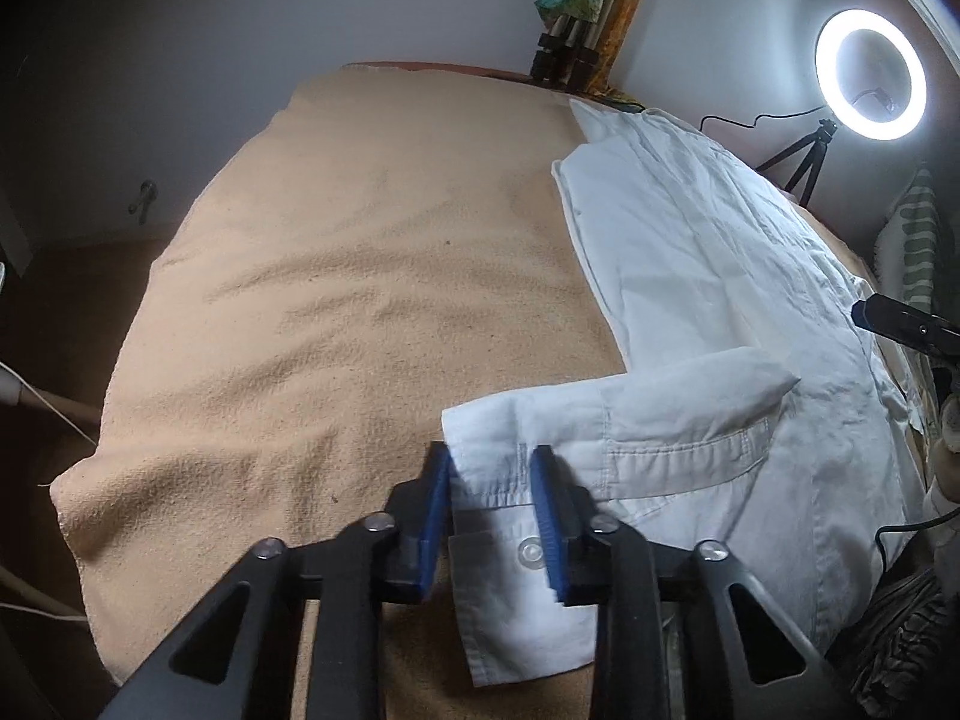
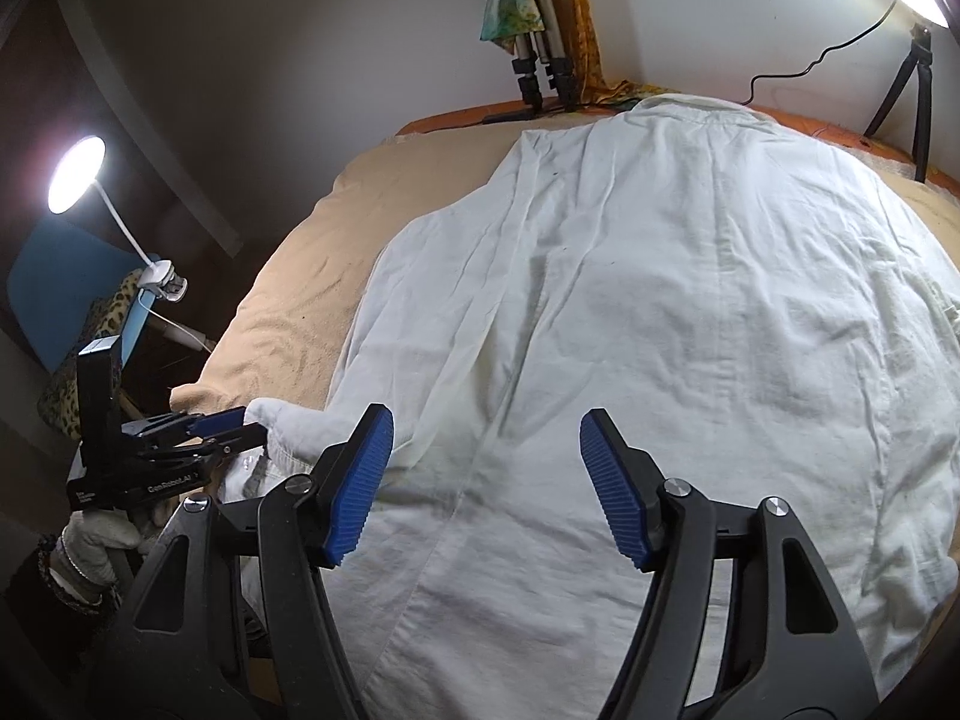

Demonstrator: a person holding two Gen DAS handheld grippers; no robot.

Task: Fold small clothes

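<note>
1. Left gripper (image 1: 492,510): the blue ribbed pads (image 1: 437,510) sit on either side of the sleeve cuff (image 1: 510,546) of the white shirt (image 1: 720,300). The cuff fabric, with a clear button (image 1: 530,551), lies between them. The right wrist view shows this gripper (image 2: 240,429) clamped on the bunched sleeve end.
2. Right gripper (image 2: 486,480): fingers spread wide, nothing between them, poised over the shirt's back panel (image 2: 690,330).
3. Writing: the left gripper body reads "GenRobot.AI" (image 2: 171,479); smaller print beside it is illegible.
4. Hand: a light-gloved left hand (image 2: 99,534) with wrist bands grips the handle.
5. Shirt: spread flat on a tan towel (image 1: 360,300), with the sleeve folded across a chest pocket (image 1: 690,450).
6. Surroundings: lit ring light (image 1: 870,75) on a small tripod (image 1: 804,165); lit desk lamp (image 2: 77,174) at left; folded tripod legs (image 2: 540,69) against the wall.
</note>
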